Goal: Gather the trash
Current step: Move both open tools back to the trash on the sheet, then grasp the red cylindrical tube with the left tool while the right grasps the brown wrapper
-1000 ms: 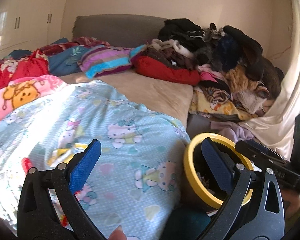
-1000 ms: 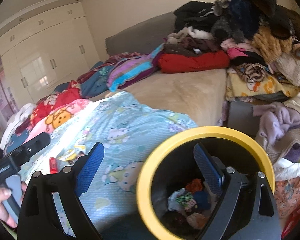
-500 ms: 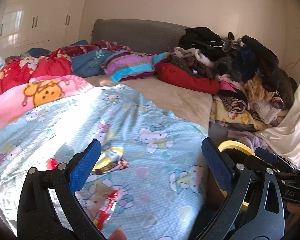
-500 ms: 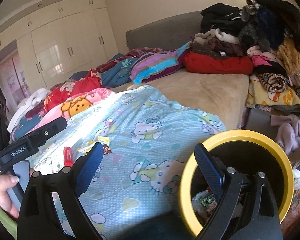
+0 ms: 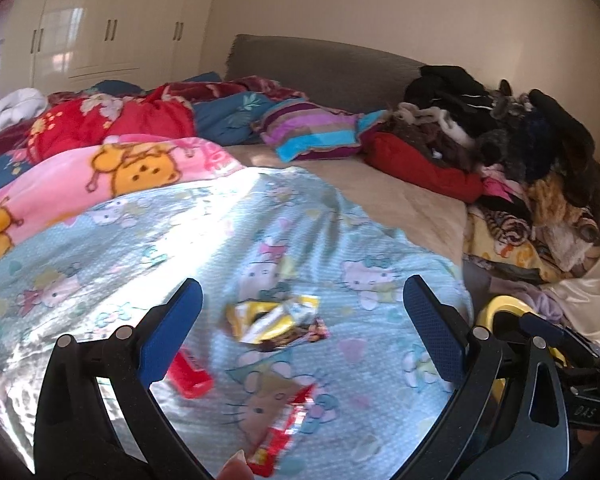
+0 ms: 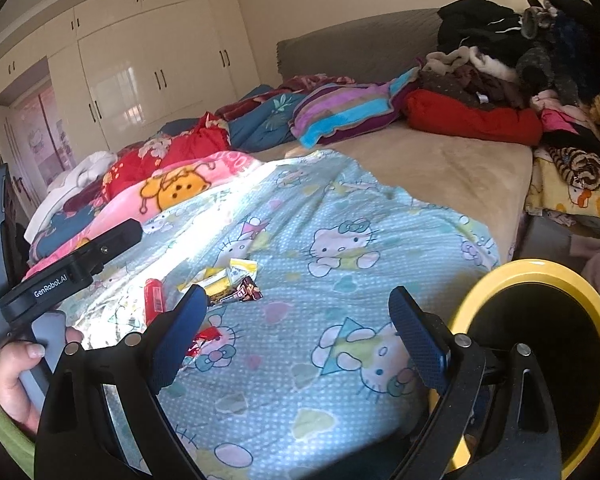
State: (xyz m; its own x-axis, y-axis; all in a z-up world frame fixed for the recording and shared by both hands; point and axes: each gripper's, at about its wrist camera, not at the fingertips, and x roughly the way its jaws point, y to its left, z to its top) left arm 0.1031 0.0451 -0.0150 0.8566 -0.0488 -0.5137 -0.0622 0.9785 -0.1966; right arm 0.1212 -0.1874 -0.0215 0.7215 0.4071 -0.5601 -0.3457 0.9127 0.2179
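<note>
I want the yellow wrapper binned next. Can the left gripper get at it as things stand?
Probably yes. The left gripper is open and the yellow wrapper lies flat on the blue blanket ahead between its fingers, nothing covering it; a dark wrapper touches it.

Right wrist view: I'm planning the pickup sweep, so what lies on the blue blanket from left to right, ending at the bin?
Red packet → yellow wrapper → dark wrapper → yellow-rimmed bin.
</note>
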